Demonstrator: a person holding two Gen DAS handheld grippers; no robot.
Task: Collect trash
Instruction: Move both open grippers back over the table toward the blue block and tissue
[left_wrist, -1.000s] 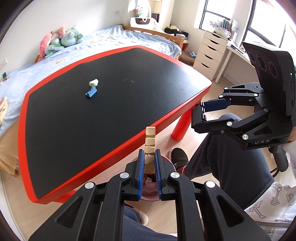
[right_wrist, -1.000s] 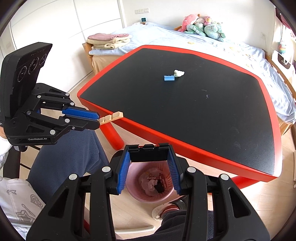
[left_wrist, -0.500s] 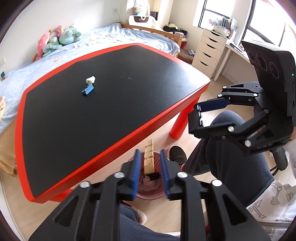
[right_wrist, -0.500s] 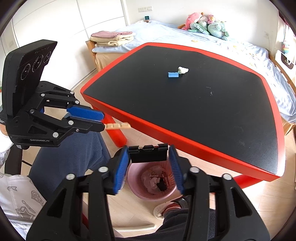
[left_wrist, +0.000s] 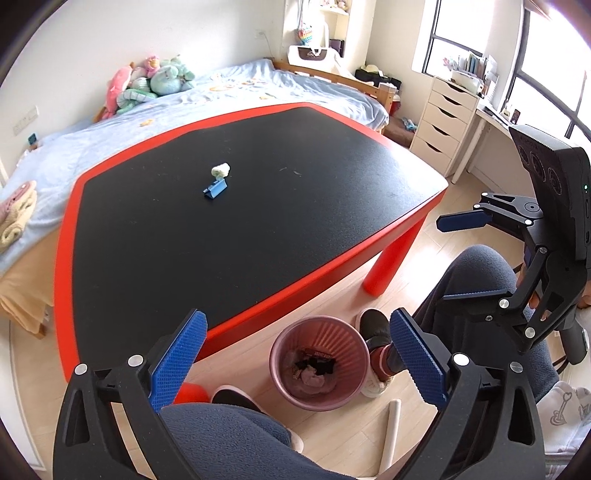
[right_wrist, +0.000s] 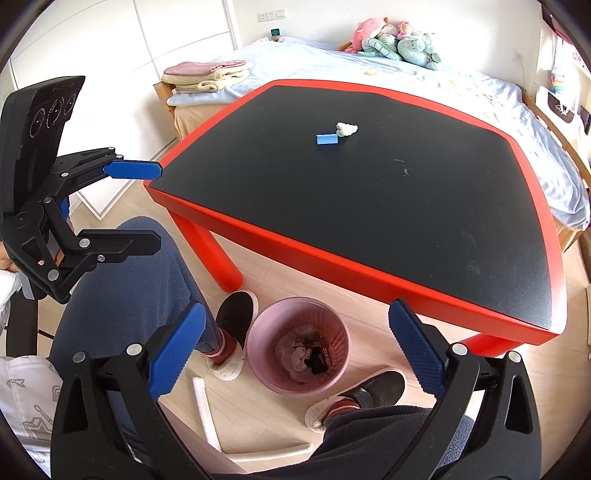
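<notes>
A pink trash bin (left_wrist: 318, 361) stands on the floor by the table's near edge, with wrappers and crumpled paper inside; it also shows in the right wrist view (right_wrist: 298, 354). My left gripper (left_wrist: 295, 362) hangs open and empty above it. My right gripper (right_wrist: 295, 360) is also open and empty above the bin. On the black table top (left_wrist: 258, 221) lie a blue clip (left_wrist: 214, 188) and a white crumpled wad (left_wrist: 220, 170), touching or nearly so; both show in the right wrist view, the clip (right_wrist: 327, 139) and the wad (right_wrist: 346, 129).
The table has a red rim (right_wrist: 369, 273) and red legs (left_wrist: 388, 262). The person's knees and slippered feet (right_wrist: 232, 325) flank the bin. A bed (left_wrist: 184, 110) lies behind the table, white drawers (left_wrist: 447, 122) at the right.
My left gripper opened and the tan wooden strip it held is gone from it. My right gripper opened wider and let go of its small black piece. Both views pulled back.
</notes>
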